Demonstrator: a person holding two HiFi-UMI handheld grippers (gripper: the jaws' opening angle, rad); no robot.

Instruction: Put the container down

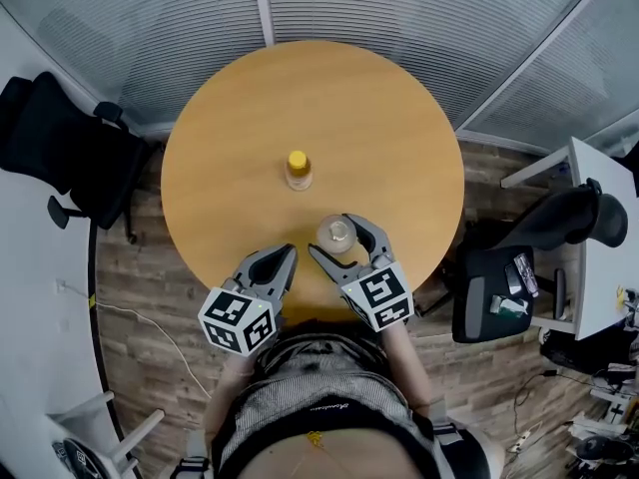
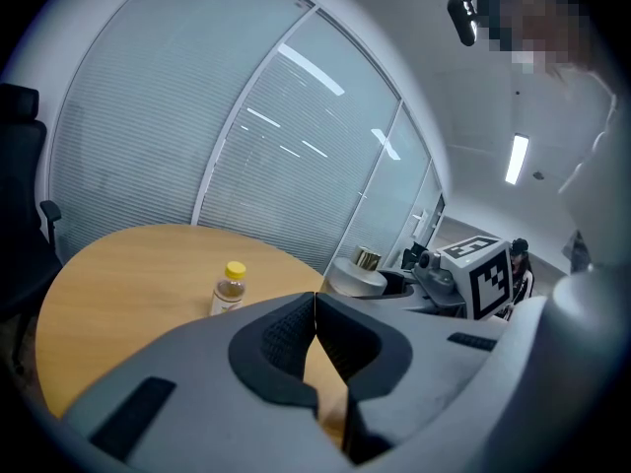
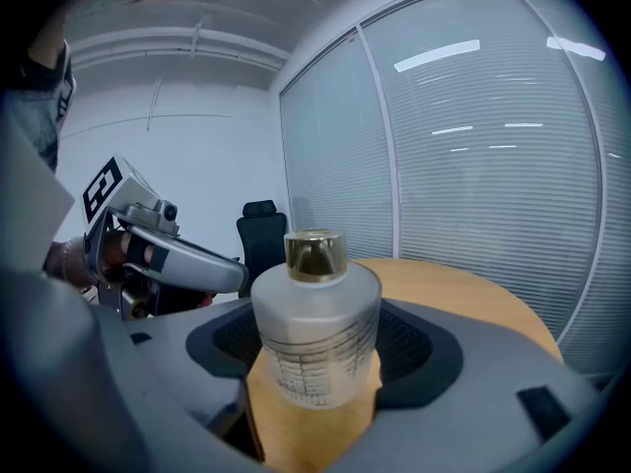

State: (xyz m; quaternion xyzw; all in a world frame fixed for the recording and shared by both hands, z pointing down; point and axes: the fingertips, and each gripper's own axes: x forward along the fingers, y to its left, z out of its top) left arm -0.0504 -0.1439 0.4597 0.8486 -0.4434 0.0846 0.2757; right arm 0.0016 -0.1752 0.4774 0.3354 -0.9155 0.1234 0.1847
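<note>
Right gripper view showed the right gripper clamped on the frosted container; the left gripper, jaws together and empty, faced a yellow-capped bottle.

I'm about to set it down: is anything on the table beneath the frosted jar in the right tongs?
Nothing visible. The table under the jar is bare wood; the yellow-capped bottle stands apart, farther in.

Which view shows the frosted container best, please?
The right gripper view: the container stands large between the jaws, gold cap and printed lines clear. The head view shows it small from above; the left gripper view only its top.
</note>
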